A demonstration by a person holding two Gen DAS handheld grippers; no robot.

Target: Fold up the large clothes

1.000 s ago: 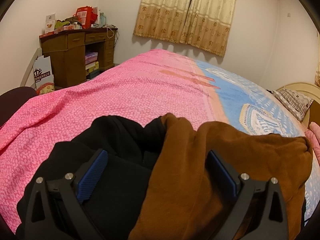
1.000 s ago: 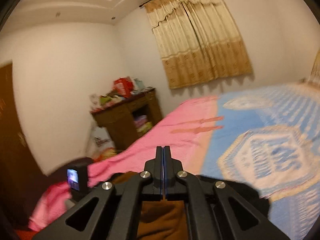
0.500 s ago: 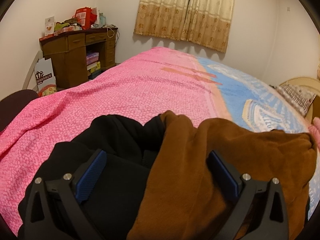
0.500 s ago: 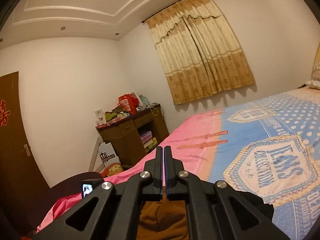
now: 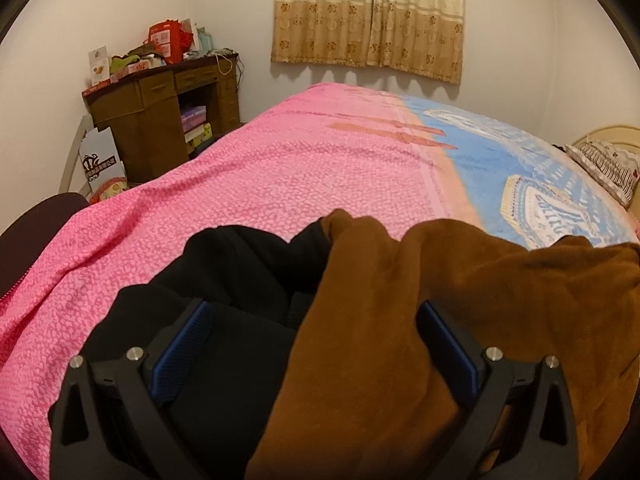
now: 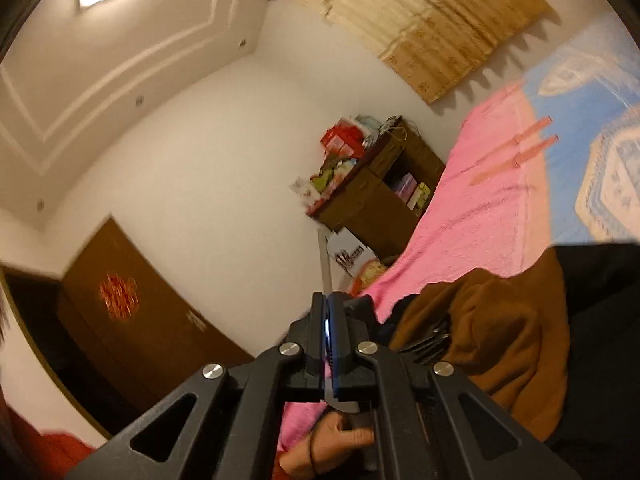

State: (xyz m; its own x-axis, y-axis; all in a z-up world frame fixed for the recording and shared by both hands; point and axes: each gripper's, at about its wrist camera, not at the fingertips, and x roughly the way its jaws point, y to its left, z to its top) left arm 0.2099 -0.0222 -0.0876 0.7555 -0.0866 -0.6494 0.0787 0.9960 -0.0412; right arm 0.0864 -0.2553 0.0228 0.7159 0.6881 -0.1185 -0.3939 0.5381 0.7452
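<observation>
Between your left gripper (image 5: pixel 316 354) fingers, spread wide, the black-and-brown garment (image 5: pixel 384 320) lies bunched on the pink bedspread (image 5: pixel 260 184), apparently not pinched. Your right gripper (image 6: pixel 329 340) is closed w/ nothing clamped; garment sits right of its tips.

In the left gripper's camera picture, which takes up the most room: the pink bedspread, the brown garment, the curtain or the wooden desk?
Largest to smallest, as they look in the left wrist view:
1. pink bedspread
2. brown garment, though it lies closest to the camera, so it looks bigger than it would otherwise
3. curtain
4. wooden desk
</observation>
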